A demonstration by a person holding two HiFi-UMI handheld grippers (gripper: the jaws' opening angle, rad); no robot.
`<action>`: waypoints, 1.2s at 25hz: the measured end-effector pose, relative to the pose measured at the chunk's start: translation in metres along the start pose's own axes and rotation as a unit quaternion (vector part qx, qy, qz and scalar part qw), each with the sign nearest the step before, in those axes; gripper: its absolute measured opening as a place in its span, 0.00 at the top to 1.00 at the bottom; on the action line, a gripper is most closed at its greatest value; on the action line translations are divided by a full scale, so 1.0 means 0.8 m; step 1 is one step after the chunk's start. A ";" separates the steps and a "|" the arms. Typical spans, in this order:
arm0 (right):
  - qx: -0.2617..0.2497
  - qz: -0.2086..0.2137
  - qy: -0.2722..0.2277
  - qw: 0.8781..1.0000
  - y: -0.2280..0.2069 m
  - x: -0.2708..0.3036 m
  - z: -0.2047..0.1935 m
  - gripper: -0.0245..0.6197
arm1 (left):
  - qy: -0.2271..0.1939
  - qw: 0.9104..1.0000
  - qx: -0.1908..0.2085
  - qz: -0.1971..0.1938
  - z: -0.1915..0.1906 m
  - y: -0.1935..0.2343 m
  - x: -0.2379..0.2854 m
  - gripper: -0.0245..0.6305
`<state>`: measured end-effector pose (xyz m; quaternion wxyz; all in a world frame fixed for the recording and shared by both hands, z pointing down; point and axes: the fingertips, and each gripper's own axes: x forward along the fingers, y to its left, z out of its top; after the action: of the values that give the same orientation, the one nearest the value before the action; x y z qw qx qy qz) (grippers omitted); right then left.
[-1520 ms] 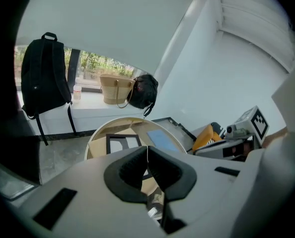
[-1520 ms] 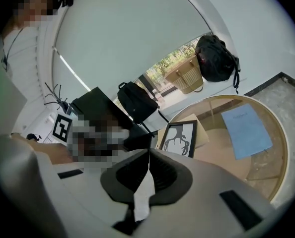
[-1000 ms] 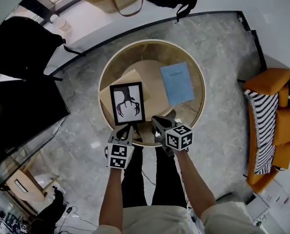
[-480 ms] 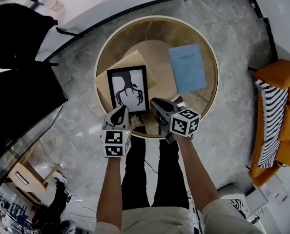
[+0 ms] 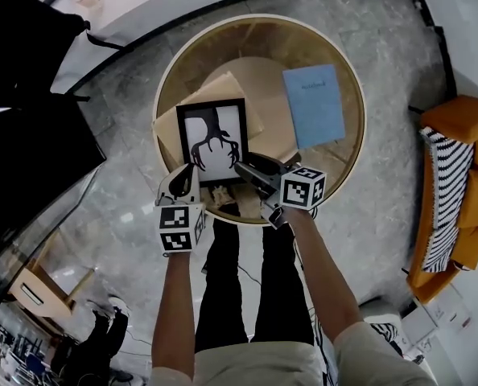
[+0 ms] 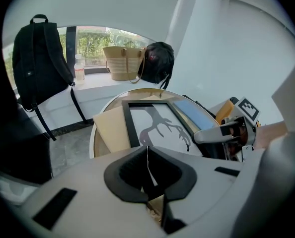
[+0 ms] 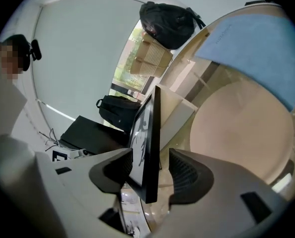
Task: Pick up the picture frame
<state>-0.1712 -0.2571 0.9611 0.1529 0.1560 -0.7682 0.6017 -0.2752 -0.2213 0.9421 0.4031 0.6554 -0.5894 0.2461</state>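
A black rectangular picture frame (image 5: 213, 141) with a dark branching print lies face up on a tan cardboard sheet (image 5: 227, 88). Both are at the near side of the round, glass-topped surface (image 5: 360, 127) with a pale wooden rim. A light blue booklet (image 5: 313, 104) lies well apart to the right.

The right tool (image 7: 151, 167) has just been opening its jaws and now stands wide. It is rolled so that the two pads straddle the frame's thin near right edge, one over the glass face and one behind the back. The edge is between the pads, but they do not yet press it. This looks like the set-up for a pinch across the frame's thickness, the only place a flat frame offers a hold.

The left tool (image 6: 147, 155) has its jaws together with nothing between them. Its tip is at the frame's near left corner, probably to steady the frame against sliding. Whether it touches cannot be told.
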 end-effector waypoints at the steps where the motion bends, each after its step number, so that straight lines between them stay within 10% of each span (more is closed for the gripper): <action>1: 0.007 0.002 0.001 1.000 0.001 0.005 -0.001 0.62 | 0.001 1.000 -0.001 -0.002 0.000 0.000 0.000 0.93; 16: 0.026 -0.024 0.015 0.999 -0.003 0.031 -0.018 0.62 | -0.004 0.999 -0.025 -0.025 -0.004 0.003 0.000 0.93; 30: 0.027 0.006 -0.001 1.000 0.039 0.001 -0.008 0.83 | 0.008 0.999 -0.020 -0.030 -0.005 -0.009 -0.001 0.93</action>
<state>-0.1849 -0.2435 0.9355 0.1443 0.1558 -0.7526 0.6233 -0.2677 -0.2174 0.9417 0.4285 0.6627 -0.5705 0.2273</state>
